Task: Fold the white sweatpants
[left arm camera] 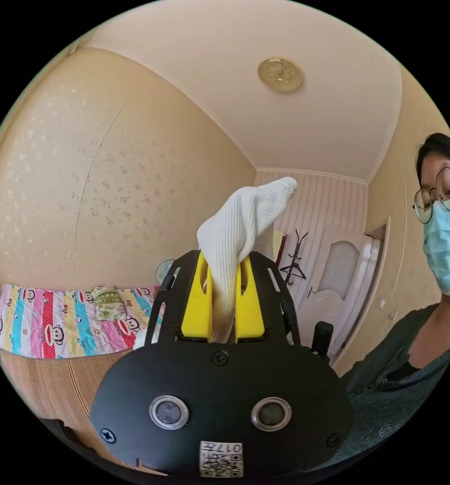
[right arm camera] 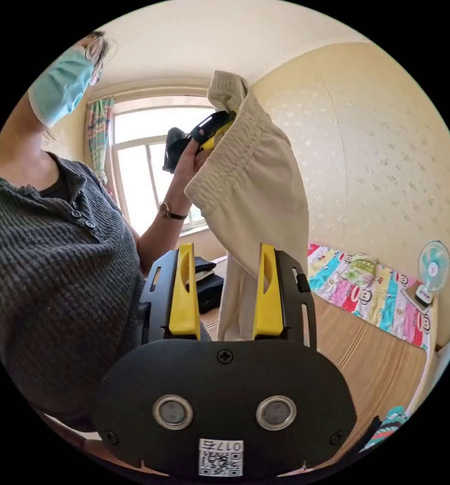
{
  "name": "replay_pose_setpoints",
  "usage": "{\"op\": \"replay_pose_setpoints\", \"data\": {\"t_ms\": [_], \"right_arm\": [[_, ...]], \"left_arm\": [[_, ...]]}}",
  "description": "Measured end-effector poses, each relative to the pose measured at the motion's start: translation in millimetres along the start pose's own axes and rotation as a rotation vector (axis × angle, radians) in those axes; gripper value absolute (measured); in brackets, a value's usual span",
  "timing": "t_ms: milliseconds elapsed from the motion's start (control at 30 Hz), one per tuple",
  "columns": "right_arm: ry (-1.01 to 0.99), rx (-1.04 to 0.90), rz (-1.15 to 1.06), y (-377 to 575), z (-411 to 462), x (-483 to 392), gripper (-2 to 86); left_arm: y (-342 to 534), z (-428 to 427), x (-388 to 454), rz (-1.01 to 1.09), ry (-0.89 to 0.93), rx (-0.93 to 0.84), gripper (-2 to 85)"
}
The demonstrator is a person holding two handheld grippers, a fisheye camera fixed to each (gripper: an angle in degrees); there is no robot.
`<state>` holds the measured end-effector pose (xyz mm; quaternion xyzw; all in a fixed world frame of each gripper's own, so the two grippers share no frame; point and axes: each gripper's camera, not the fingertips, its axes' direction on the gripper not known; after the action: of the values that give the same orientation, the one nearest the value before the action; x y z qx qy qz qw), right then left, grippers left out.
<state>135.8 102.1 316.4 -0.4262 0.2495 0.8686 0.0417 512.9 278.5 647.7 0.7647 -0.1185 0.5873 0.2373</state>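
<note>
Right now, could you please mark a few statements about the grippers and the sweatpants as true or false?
1. The left gripper is shut on the white sweatpants. True.
2. The right gripper also grips the sweatpants. False: its jaws stand open, the fabric hanging between them.
3. The sweatpants lie flat on the bed. False: they are held up in the air.
4. A small fan stands by the patterned bedding. True.

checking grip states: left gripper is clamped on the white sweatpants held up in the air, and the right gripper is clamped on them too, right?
Not quite. The right gripper stands open in the right gripper view, the white sweatpants hanging unpinched between its jaws. The left gripper is clamped on them.
</note>
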Motion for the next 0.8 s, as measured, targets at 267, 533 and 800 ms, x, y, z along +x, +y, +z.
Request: {"op": "replay_pose_setpoints", "data": {"t_ms": [267,533,800], "right_arm": [[0.386,0.117,0.068,-47,48,-2,10.6],[0.364,0.461,0.300,-136,-56,64,5.2],[0.550,0.631,0.137,-189,-52,-29,4.9]], "left_arm": [[-5,-28,58,0.058,0.128,0.066,6.5],[-2,-77,16,0.010,0.317,-0.014,7.8],[42,-75,-12,-0.152,0.179,-0.163,14.6]]}}
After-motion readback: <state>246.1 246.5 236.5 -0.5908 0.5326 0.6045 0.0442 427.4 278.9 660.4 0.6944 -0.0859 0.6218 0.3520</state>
